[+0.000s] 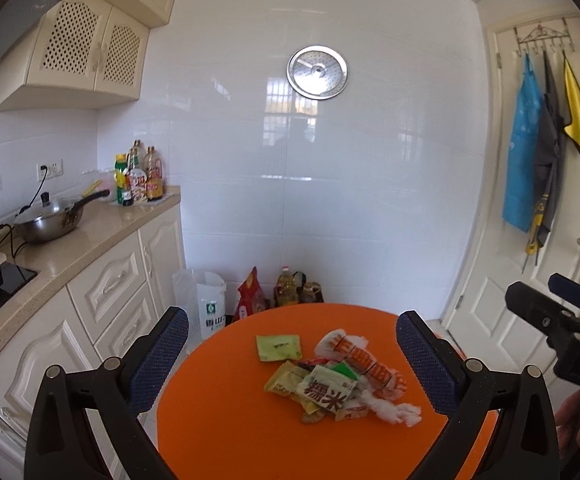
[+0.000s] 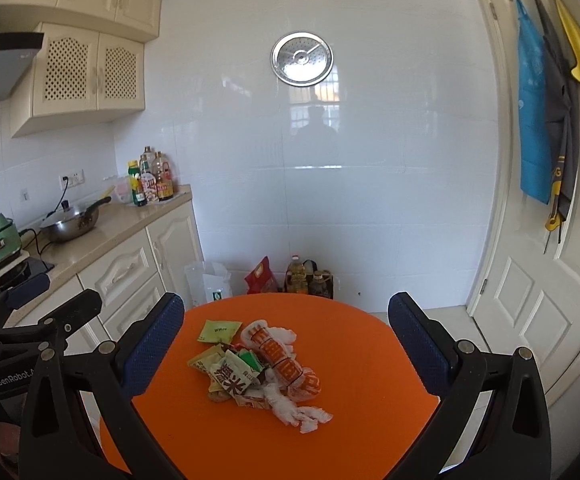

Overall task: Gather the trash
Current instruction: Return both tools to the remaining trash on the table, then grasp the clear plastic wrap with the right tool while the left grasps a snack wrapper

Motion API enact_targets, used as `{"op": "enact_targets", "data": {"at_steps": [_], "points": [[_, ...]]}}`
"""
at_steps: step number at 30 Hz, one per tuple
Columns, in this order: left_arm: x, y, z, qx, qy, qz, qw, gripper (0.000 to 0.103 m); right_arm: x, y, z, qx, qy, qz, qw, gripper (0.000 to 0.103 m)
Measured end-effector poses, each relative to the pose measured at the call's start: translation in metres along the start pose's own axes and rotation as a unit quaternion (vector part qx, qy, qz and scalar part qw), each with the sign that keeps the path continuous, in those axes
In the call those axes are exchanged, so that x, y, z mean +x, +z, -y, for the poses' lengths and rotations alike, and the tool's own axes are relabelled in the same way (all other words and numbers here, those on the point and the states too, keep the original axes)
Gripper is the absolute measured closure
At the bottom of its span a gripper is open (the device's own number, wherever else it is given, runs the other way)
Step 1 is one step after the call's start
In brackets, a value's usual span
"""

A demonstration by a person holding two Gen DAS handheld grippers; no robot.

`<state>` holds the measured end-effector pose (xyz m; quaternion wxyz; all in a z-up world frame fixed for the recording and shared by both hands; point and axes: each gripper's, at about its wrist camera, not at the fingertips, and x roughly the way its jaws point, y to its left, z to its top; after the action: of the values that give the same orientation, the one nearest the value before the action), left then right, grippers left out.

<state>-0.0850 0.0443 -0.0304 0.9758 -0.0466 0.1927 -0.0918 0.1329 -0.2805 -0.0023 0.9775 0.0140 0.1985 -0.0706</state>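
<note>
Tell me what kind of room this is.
A home kitchen, most likely: a wok sits on the counter beside cooking-oil bottles, with wall cabinets above.

A home kitchen is shown. Cream cabinets (image 1: pixel 85 52) are mounted above a stone countertop (image 1: pixel 101 228), on which a lidded wok (image 1: pixel 49 220) and sauce bottles (image 1: pixel 141 178) are kept. Aprons (image 2: pixel 538 112) are hung on the white door (image 2: pixel 538 280).

Round orange table (image 2: pixel 370 360) carries trash heap (image 2: pixel 257 368) near centre: wrappers, crumpled white-orange pkg. Flat green sachet (image 2: pixel 218 330) lies just beside heap, far-left side.
</note>
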Motion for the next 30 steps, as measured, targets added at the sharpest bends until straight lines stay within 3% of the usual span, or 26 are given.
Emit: {"op": "enact_targets", "data": {"at_steps": [11, 19, 26, 30], "points": [[0.106, 0.008, 0.019, -0.007, 0.014, -0.096, 0.9953, 0.001, 0.07, -0.037, 0.025, 0.0, -0.017, -0.095, 0.995, 0.0], [0.214, 0.034, 0.034, 0.005, 0.001, -0.165, 0.9863, 0.001, 0.133, -0.087, 0.037, 0.008, -0.01, -0.193, 0.981, 0.002], [0.276, 0.03, 0.038, 0.008, 0.004, -0.191, 0.9816, 0.001, 0.186, -0.14, 0.031, -0.008, 0.03, -0.285, 0.958, 0.032], [0.303, 0.028, 0.042, 0.014, 0.001, -0.201, 0.9795, 0.001, 0.208, -0.159, 0.026, -0.018, 0.047, -0.312, 0.949, 0.04]]}}
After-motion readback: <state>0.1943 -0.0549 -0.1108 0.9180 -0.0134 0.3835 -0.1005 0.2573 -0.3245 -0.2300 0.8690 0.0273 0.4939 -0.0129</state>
